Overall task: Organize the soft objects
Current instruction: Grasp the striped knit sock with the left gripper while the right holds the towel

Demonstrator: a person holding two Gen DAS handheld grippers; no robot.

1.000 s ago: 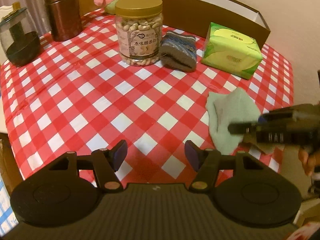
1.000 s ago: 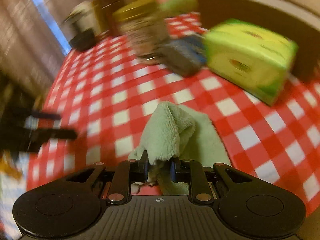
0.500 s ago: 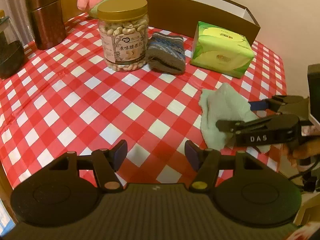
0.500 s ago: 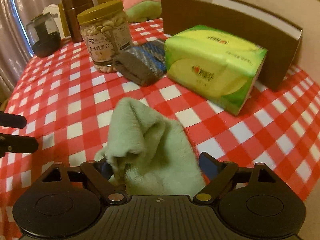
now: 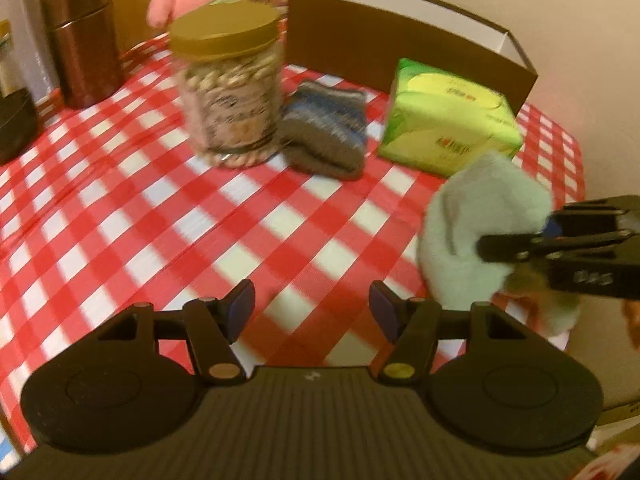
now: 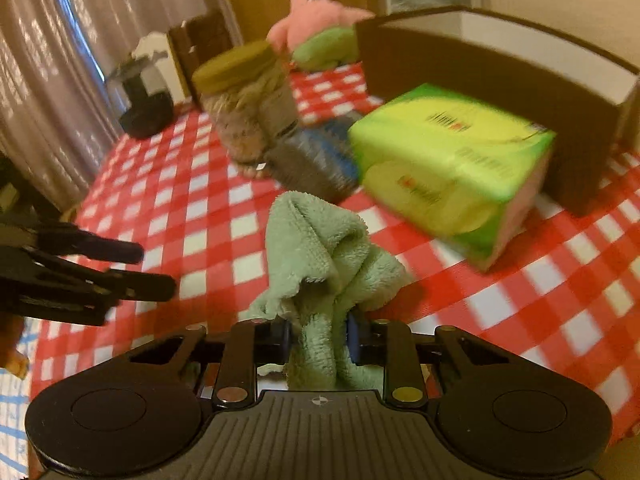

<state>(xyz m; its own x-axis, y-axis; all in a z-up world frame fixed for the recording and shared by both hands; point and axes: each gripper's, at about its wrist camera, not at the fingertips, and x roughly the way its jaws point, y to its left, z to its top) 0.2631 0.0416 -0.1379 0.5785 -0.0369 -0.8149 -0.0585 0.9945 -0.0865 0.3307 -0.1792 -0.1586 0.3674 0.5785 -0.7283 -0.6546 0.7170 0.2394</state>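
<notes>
A pale green fleece cloth (image 6: 320, 248) stands bunched up between the fingers of my right gripper (image 6: 318, 336), whose jaws are closing; the pads press on its lower fold. In the left wrist view the same cloth (image 5: 472, 216) hangs at the table's right edge with the right gripper (image 5: 516, 240) on it. My left gripper (image 5: 312, 304) is open and holds nothing, above the checked tablecloth (image 5: 120, 220). A striped knit sock (image 5: 328, 128) lies beside the nut jar (image 5: 228, 92). A pink plush toy (image 6: 316, 8) sits at the back.
A brown open box (image 5: 400, 48) stands at the back right, with a green tissue pack (image 5: 448, 128) in front of it. A brown canister (image 5: 80, 48) and a black pot (image 6: 144, 108) stand at the left. The table edge is close on the right.
The right gripper's jaws stood wide around the cloth half a second ago and have closed on it again, with the cloth raised. The left gripper has moved closer to the jar and sock.
</notes>
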